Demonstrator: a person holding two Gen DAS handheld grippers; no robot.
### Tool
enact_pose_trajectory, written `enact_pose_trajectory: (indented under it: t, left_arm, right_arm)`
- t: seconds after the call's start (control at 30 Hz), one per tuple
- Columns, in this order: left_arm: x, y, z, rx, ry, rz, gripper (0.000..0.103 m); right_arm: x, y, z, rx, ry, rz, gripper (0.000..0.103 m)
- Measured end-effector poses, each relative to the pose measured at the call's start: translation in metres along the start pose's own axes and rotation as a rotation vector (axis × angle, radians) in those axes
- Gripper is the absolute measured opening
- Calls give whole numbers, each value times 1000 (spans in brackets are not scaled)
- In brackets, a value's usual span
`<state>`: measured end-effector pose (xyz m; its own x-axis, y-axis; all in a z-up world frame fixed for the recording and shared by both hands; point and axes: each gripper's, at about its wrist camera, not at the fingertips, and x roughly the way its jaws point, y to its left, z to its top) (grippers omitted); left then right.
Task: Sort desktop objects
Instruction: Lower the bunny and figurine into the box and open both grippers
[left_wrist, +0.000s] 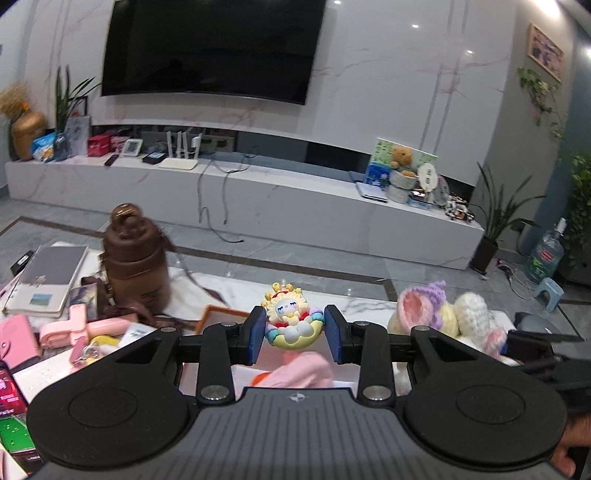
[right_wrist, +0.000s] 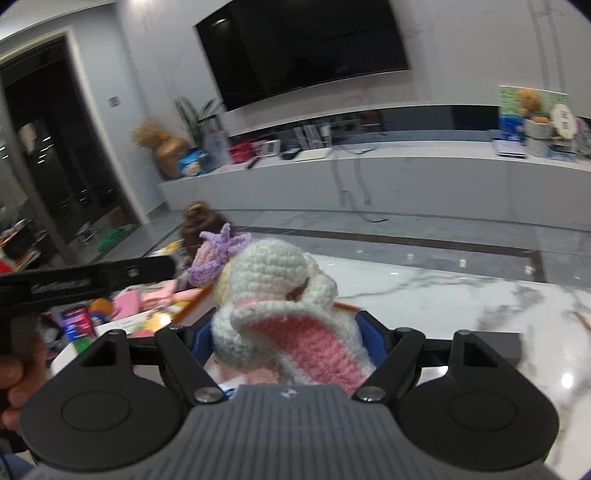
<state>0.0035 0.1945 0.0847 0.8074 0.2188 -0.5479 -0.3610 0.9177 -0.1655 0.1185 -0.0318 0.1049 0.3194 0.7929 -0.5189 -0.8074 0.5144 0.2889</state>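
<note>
My left gripper (left_wrist: 294, 334) is shut on a small figurine (left_wrist: 293, 319), a pale doll with yellow hair on a rainbow base, held above the marble table (left_wrist: 229, 291). My right gripper (right_wrist: 286, 341) is shut on a crocheted white and pink bunny toy (right_wrist: 273, 295) with a purple bow, held above the table (right_wrist: 461, 306). The same toy shows at the right of the left wrist view (left_wrist: 443, 314). The right gripper's pads are mostly hidden by the toy.
A brown bottle (left_wrist: 135, 266) stands at the left on the table, next to notebooks (left_wrist: 48, 280), pink items (left_wrist: 74, 332) and an orange-rimmed tray (left_wrist: 221, 317). A pink cloth (left_wrist: 303, 371) lies under the left gripper. A TV stand (left_wrist: 258, 192) runs behind.
</note>
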Motion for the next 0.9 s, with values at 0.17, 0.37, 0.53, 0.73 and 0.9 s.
enact_pose_trajectory:
  t: [0.17, 0.37, 0.53, 0.73, 0.9]
  left_arm:
    - [13, 30, -4, -46, 55, 6, 39]
    - [30, 45, -13, -60, 117, 19, 39]
    - [41, 43, -22, -38, 164, 19, 39]
    - [55, 41, -32, -20, 213, 19, 39]
    - [63, 39, -36, -15, 230, 17, 39]
  right_arm:
    - [23, 22, -9, -106, 59, 50, 78]
    - [47, 42, -21, -225, 126, 30, 78]
    - [62, 56, -31, -336, 174, 14, 78]
    - [80, 70, -47, -497, 228, -42, 78]
    - [90, 73, -58, -578, 276, -59, 78]
